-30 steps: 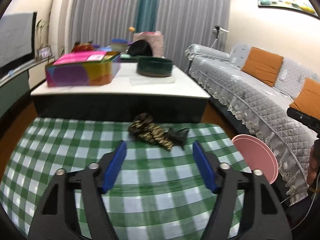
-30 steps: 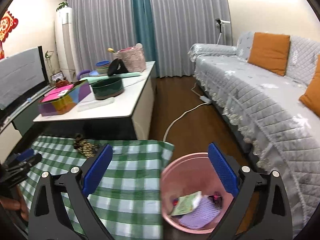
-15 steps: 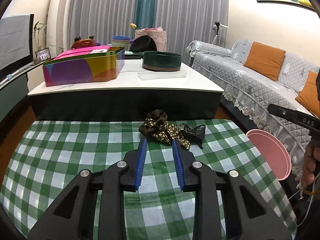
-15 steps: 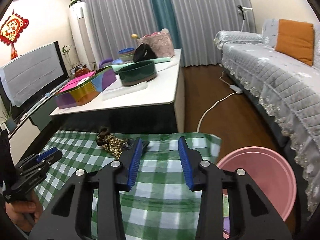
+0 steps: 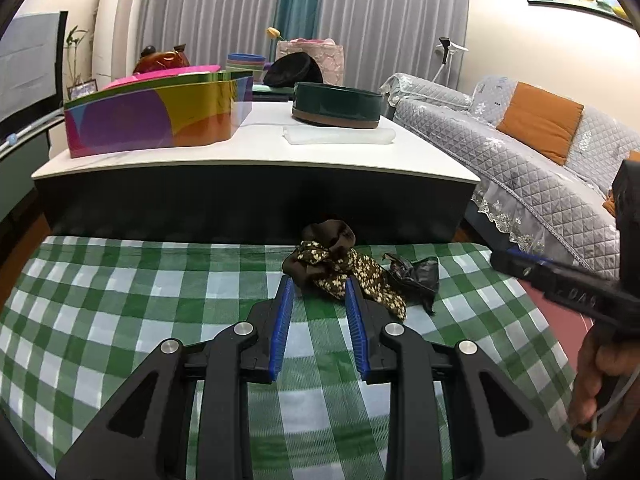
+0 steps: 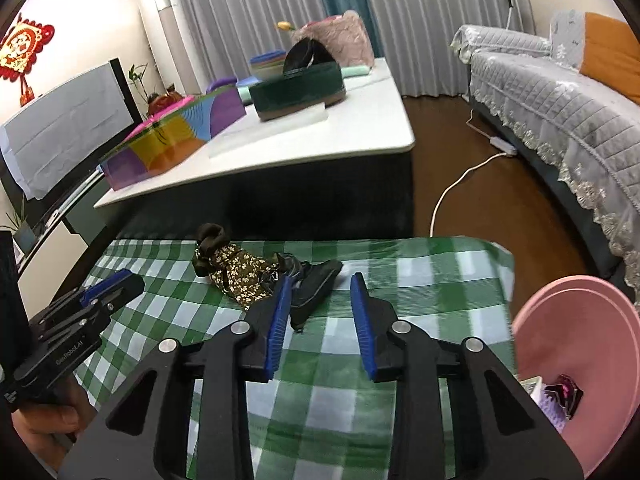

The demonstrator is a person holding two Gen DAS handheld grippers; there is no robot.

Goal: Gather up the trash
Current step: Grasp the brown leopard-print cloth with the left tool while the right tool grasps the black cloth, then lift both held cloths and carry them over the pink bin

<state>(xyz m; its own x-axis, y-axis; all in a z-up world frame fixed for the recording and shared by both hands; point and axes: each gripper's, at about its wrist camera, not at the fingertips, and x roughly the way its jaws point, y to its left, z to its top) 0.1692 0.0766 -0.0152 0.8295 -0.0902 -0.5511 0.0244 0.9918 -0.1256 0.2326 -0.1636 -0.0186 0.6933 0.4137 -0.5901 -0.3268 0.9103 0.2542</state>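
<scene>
A brown flowered cloth scrap (image 5: 340, 268) and a crumpled black bag (image 5: 414, 276) lie on the green checked cloth (image 5: 140, 300) near its far edge. My left gripper (image 5: 319, 282) is partly open and empty, its tips just short of the flowered scrap. My right gripper (image 6: 320, 284) is partly open and empty, its tips at the black bag (image 6: 316, 284), with the flowered scrap (image 6: 236, 272) to its left. The pink trash bin (image 6: 576, 356) stands at the right and holds some wrappers.
A white-topped low table (image 5: 256, 156) stands just beyond the cloth, with a colourful box (image 5: 156, 116) and a dark green round tin (image 5: 336, 104). A grey sofa (image 5: 520, 152) runs along the right. A white cable (image 6: 460, 184) lies on the floor.
Both grippers closed from wide open to a narrow gap, then reopened slightly, and moved forward toward the scraps. The right gripper swung left from over the bin to the cloth.
</scene>
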